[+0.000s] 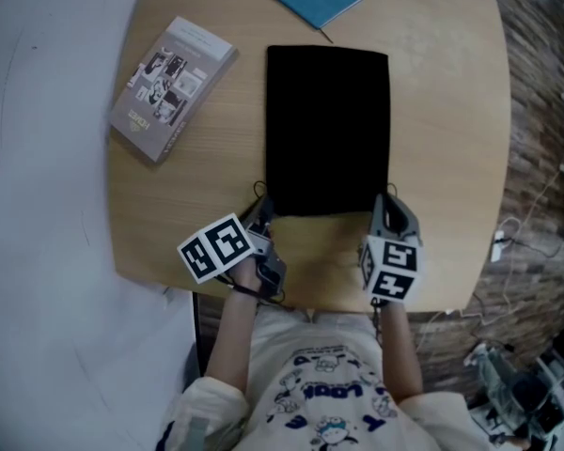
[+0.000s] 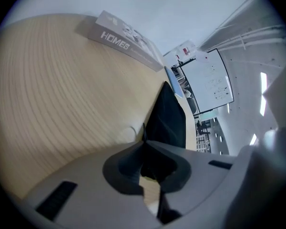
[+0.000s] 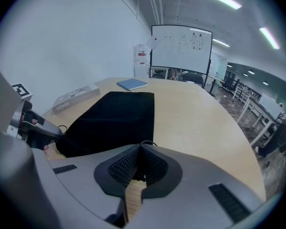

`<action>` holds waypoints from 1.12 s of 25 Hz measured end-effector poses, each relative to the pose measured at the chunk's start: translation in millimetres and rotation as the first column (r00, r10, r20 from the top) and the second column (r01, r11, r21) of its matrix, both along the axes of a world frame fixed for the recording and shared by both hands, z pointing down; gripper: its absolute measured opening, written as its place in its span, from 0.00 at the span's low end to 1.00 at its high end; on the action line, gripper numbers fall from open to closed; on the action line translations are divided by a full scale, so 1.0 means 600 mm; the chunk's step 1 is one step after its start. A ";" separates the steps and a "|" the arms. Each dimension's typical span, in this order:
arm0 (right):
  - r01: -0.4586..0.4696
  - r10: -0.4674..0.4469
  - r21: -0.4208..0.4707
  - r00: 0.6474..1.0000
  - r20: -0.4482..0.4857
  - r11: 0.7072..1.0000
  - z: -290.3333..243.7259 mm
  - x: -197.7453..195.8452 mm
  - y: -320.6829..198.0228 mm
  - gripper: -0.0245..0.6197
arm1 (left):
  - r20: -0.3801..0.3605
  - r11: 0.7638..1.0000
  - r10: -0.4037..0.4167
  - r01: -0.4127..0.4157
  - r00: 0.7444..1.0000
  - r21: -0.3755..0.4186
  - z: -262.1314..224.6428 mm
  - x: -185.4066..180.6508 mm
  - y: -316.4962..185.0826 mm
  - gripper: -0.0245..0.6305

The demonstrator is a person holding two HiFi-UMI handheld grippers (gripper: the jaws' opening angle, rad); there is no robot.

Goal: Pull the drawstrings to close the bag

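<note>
Slippage is your risk: left gripper [image 1: 263,212] and right gripper [image 1: 380,205] each sit clamped on a thin drawstring [image 3: 146,142] at the near corners of the bag [image 1: 327,130], which lies flat on the table [image 1: 442,111]; uneven pulling could free one.

We see our right hand-held gripper [image 3: 141,146] with its jaws together on a thin black drawstring [image 3: 147,142] at the near edge of a flat black bag [image 3: 114,116] on the pale counter [image 3: 200,118]. The left hand-held gripper [image 3: 57,132] sits at the bag's other near corner, with a book [image 3: 76,98] and a blue notebook [image 3: 132,84] beyond.
</note>
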State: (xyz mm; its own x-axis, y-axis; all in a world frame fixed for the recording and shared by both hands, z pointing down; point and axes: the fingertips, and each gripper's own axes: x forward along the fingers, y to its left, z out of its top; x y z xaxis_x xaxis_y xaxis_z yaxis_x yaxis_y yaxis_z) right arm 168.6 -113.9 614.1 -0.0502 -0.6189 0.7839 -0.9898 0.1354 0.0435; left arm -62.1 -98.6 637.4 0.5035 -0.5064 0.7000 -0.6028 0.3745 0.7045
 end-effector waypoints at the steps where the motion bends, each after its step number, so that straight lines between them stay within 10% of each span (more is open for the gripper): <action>1: -0.005 0.005 0.002 1.000 0.001 1.000 -0.002 0.000 -0.001 0.05 | 0.021 1.000 0.012 -0.012 1.000 0.013 -0.004 0.000 -0.001 0.05; 9: -0.051 0.052 0.061 0.999 -0.002 0.997 -0.036 0.017 -0.012 0.05 | 0.162 0.987 0.114 -0.131 0.980 0.097 -0.051 -0.002 -0.003 0.05; 21: -0.087 0.084 0.132 0.996 0.032 0.987 -0.097 0.024 -0.020 0.05 | 0.123 0.978 0.101 -0.121 0.987 0.170 -0.118 -0.026 0.003 0.05; 28: -0.085 0.084 0.199 0.996 0.014 0.976 -0.147 0.017 -0.031 0.05 | 0.324 0.967 0.062 -0.138 0.944 0.216 -0.154 -0.056 -0.017 0.04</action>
